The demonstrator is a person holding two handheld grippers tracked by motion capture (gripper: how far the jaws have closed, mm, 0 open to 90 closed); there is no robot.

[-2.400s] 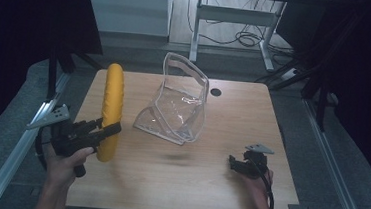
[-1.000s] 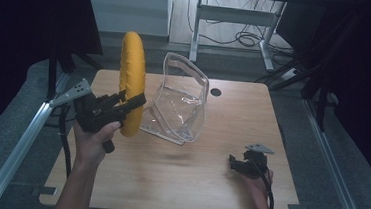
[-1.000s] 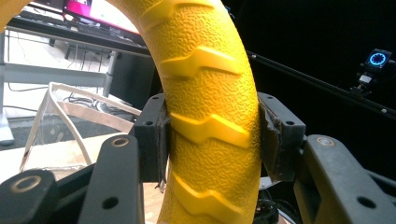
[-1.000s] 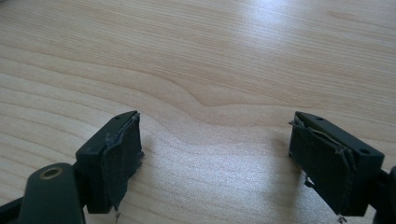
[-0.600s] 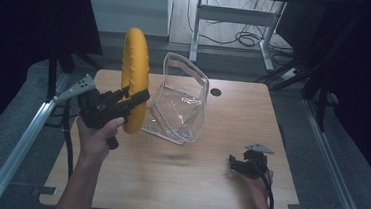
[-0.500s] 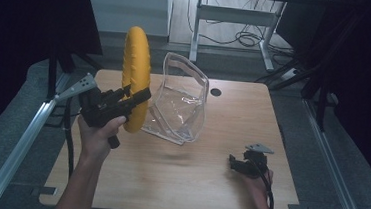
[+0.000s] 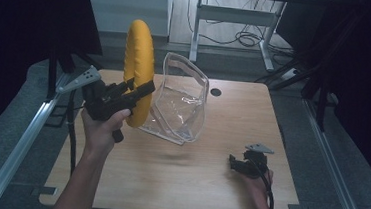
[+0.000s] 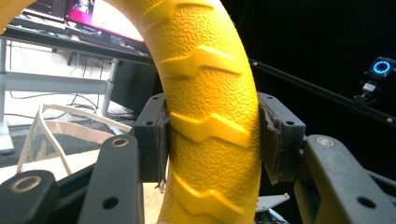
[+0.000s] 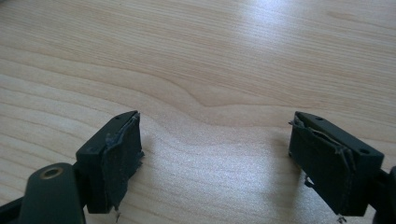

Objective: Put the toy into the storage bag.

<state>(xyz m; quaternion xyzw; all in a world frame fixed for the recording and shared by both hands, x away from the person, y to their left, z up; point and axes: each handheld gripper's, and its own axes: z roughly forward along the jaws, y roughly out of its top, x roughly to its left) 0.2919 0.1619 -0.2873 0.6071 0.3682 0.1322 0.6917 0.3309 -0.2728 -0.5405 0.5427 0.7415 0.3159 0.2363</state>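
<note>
A yellow ring with a ridged, tyre-like tread stands on edge in the air above the table's left side. My left gripper is shut on its lower rim; in the left gripper view the pads press both flanks of the yellow ring. Just right of it a clear plastic bag stands open on the wooden table. My right gripper rests low at the table's right front, open, with bare wood between its pads in the right gripper view.
A small dark hole sits in the tabletop behind the bag. Metal rails run along both sides of the table. A desk frame with cables stands beyond the far edge.
My left gripper has lifted the yellow ring off the table and carried it up and right, close beside the clear bag. The right gripper has stayed still.
</note>
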